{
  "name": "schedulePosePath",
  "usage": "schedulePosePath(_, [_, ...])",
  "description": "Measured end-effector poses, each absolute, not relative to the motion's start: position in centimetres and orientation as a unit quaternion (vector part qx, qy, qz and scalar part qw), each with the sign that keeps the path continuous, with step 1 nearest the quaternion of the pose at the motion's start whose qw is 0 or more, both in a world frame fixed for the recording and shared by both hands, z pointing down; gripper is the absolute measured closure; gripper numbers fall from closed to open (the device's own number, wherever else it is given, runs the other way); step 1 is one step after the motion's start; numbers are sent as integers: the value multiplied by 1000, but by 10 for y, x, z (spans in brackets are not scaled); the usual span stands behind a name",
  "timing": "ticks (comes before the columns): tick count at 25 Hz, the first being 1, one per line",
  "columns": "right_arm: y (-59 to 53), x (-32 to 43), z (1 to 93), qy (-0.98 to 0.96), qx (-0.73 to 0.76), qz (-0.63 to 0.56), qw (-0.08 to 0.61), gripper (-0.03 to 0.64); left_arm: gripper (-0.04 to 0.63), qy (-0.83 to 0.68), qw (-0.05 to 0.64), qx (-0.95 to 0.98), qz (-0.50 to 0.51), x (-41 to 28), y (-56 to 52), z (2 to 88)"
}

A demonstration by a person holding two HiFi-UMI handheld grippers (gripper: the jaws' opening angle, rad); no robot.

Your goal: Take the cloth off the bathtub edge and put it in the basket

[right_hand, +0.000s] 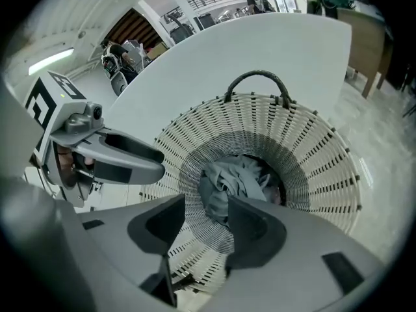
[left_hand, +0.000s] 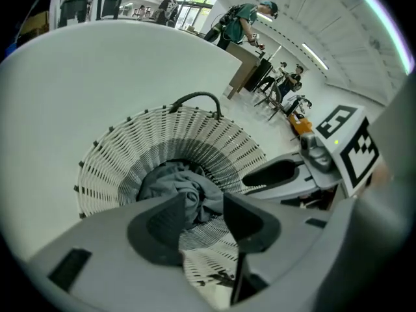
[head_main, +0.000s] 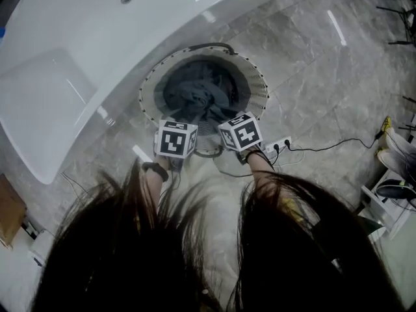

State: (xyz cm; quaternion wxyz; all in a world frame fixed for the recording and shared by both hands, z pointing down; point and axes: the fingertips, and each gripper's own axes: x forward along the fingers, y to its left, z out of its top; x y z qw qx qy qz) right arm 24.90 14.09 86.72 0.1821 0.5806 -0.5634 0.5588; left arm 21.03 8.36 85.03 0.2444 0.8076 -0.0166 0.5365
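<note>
The grey cloth lies crumpled at the bottom of the white wicker basket, which stands on the floor against the white bathtub. Both grippers hover over the basket's near rim, side by side and pointing steeply down into it. The left gripper is open, and past its gap I see the cloth down in the basket. The right gripper is open too, above the cloth and the basket. Neither gripper touches the cloth. The basket's dark handle is on the far side.
A power strip with cables lies on the tiled floor just right of the basket. Shoes and a white rack are at the right edge. A cardboard box sits at the left. People stand far behind the tub.
</note>
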Motion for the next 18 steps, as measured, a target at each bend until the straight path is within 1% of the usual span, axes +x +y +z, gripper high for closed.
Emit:
schedulePosePath(11, [115, 261, 802, -583, 596, 520, 183, 420, 433, -23, 218, 836, 502, 232, 65, 784])
schedulePosePath(18, [92, 271, 724, -607, 630, 461, 150, 437, 433, -42, 205, 863, 460, 234, 47, 722])
